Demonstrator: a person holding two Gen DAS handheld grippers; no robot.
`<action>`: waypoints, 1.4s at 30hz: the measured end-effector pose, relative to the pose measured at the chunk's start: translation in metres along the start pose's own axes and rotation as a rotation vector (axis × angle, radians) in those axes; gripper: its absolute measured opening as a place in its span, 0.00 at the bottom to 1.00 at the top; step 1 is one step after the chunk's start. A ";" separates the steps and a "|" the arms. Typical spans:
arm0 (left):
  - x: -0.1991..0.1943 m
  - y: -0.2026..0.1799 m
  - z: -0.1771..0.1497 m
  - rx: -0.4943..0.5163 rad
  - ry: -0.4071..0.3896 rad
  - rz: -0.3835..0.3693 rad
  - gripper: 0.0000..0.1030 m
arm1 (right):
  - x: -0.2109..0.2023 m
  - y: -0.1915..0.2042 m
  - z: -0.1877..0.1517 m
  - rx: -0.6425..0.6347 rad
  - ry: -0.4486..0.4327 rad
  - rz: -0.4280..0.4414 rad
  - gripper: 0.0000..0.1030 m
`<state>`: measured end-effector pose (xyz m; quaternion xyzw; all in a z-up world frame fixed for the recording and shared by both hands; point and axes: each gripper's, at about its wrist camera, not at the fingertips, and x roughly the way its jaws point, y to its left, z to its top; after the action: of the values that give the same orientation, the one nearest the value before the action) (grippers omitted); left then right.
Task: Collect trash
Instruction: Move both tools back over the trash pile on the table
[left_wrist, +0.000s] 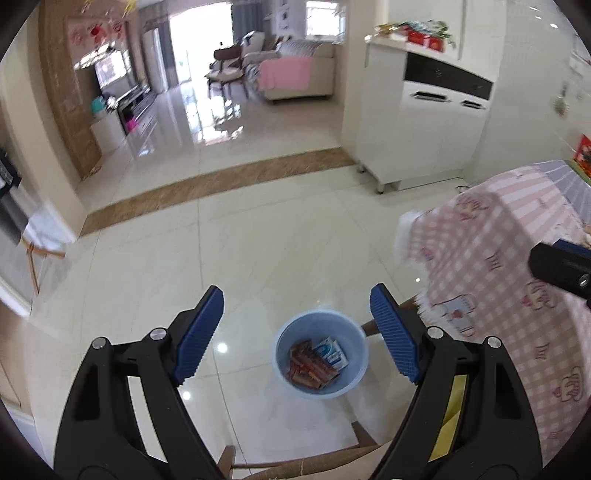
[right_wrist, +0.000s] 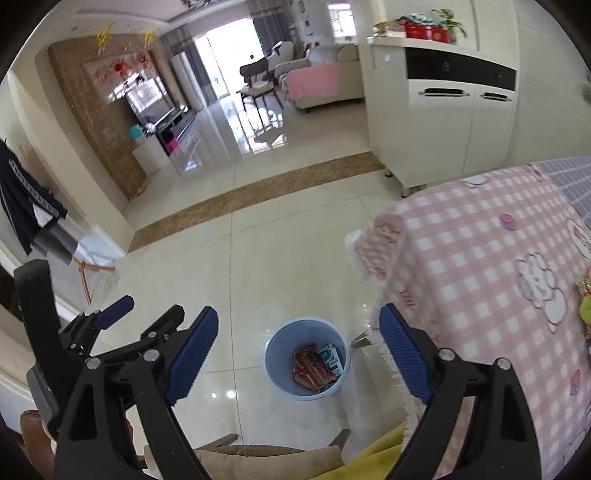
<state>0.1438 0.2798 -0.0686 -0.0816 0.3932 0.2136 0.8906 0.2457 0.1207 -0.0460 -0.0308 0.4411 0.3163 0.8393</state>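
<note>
With both the left gripper (left_wrist: 297, 304) and right gripper (right_wrist: 298, 325) spread apart and empty above the blue bin (right_wrist: 271, 360), already holding wrappers (right_wrist: 312, 369), we should turn to the table (right_wrist: 480, 240) beside it, where possibly more trash lies.

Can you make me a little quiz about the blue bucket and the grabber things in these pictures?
1. True or false: the blue bucket stands on the floor, beside the table with the pink checked cloth.
2. What lies in the bucket? A) nothing B) red wrappers and a blue-and-white packet C) water
3. Fill in: the left gripper and the right gripper are both ____ and hold nothing.

Key: 1 true. 2 B. 3 open.
</note>
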 end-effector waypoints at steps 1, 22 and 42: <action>-0.005 -0.005 0.004 0.012 -0.014 -0.011 0.78 | -0.005 -0.006 -0.001 0.011 -0.009 -0.005 0.85; -0.067 -0.213 0.029 0.326 -0.154 -0.421 0.83 | -0.122 -0.218 -0.070 0.458 -0.166 -0.256 0.85; -0.042 -0.304 0.000 0.476 -0.014 -0.596 0.83 | -0.121 -0.274 -0.102 0.585 -0.116 -0.400 0.19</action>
<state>0.2537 -0.0055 -0.0451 0.0182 0.3846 -0.1515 0.9104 0.2757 -0.1924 -0.0785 0.1430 0.4500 0.0073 0.8814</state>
